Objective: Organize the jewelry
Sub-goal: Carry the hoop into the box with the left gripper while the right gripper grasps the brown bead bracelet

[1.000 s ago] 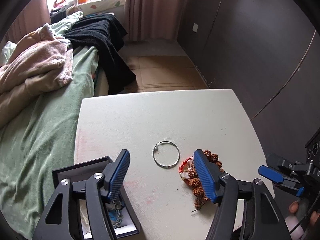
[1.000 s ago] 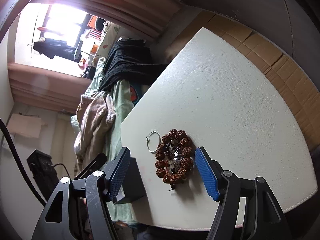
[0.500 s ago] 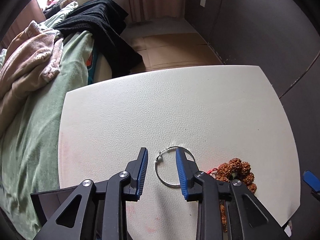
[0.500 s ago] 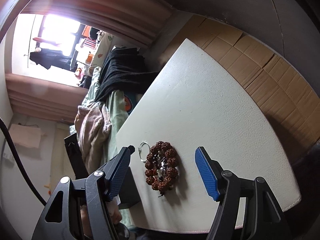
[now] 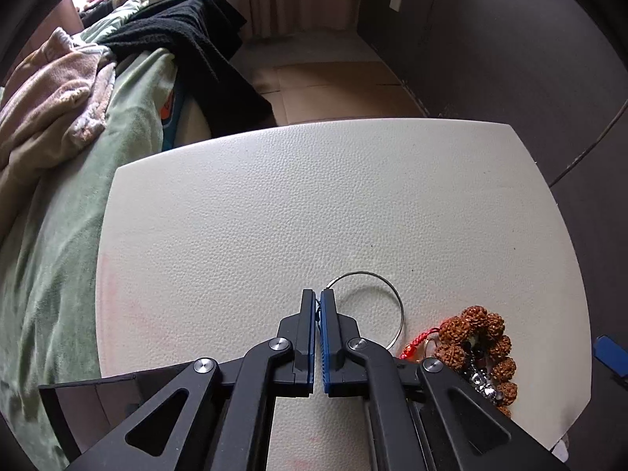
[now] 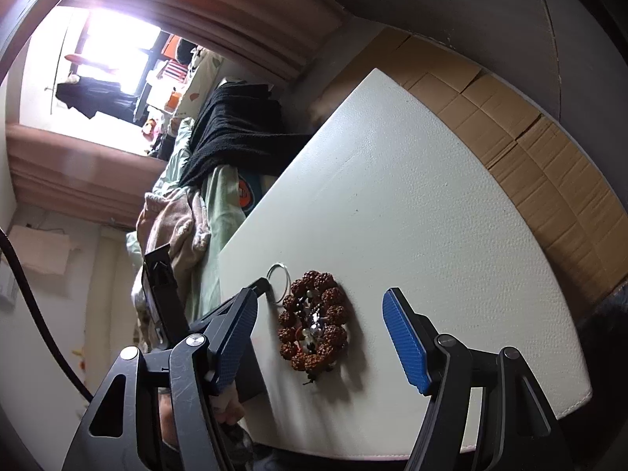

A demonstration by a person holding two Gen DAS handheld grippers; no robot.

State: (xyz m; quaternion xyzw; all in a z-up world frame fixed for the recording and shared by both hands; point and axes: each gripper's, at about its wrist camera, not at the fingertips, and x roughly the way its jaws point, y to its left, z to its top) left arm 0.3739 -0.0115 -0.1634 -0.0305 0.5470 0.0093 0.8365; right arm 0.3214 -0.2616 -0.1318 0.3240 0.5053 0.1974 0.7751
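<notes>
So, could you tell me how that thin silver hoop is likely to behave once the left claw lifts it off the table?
The silver hoop is one thin wire ring, so it probably keeps its round shape and weighs very little. The left claw is shut on just its edge near the clasp, so it may swing or pivot. Smooth metal on narrow pads could slip, and it might snag the beaded bracelet lying beside it.
</notes>
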